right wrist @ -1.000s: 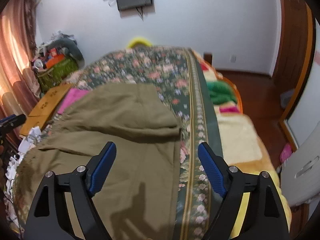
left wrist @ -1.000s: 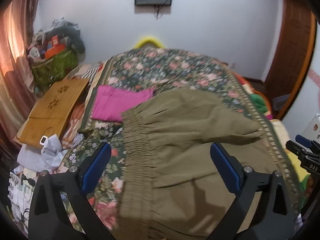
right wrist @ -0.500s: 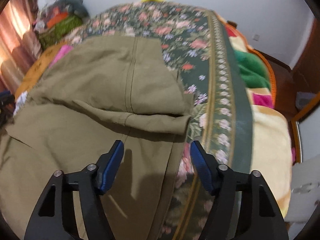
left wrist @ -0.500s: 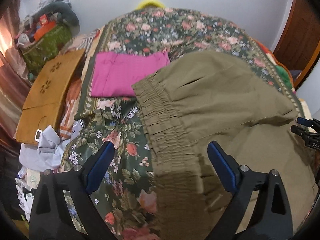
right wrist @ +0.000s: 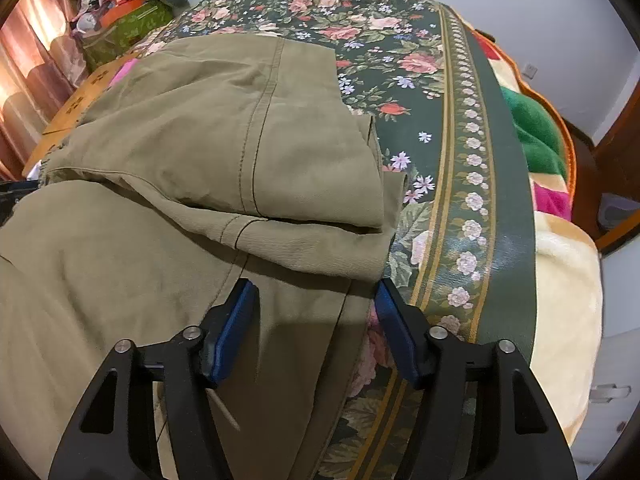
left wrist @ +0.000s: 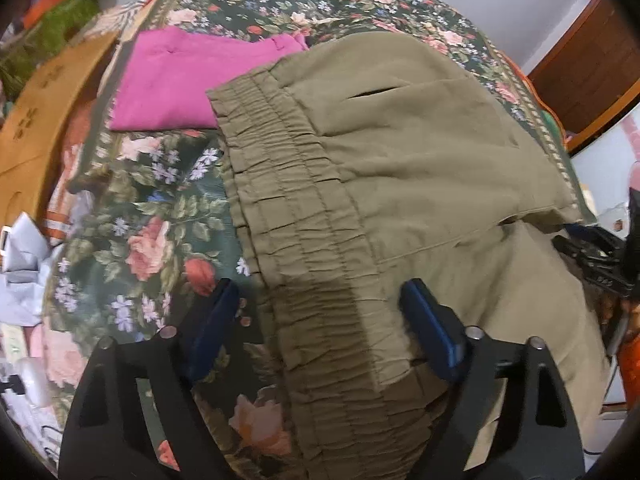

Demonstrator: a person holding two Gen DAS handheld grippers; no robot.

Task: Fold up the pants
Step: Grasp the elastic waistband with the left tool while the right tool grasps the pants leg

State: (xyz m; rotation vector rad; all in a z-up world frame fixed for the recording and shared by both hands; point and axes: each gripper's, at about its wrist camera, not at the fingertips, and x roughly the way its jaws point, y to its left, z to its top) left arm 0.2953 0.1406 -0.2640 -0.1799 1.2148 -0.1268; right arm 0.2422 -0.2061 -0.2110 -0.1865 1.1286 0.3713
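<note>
A dark green floral bedspread (left wrist: 152,216) covered the bed, its striped flower border (right wrist: 476,184) running toward six o'clock in the right wrist view. A folded magenta cloth (left wrist: 184,76) lay on it at eleven o'clock in the left wrist view. A wooden board (left wrist: 36,120) with cut-out flowers sat at nine o'clock, white crumpled fabric (left wrist: 20,264) below it. At two o'clock in the right view lay a green blanket (right wrist: 536,128); cream fleece (right wrist: 568,280) sat at four, pink curtains (right wrist: 36,52) at ten.
</note>
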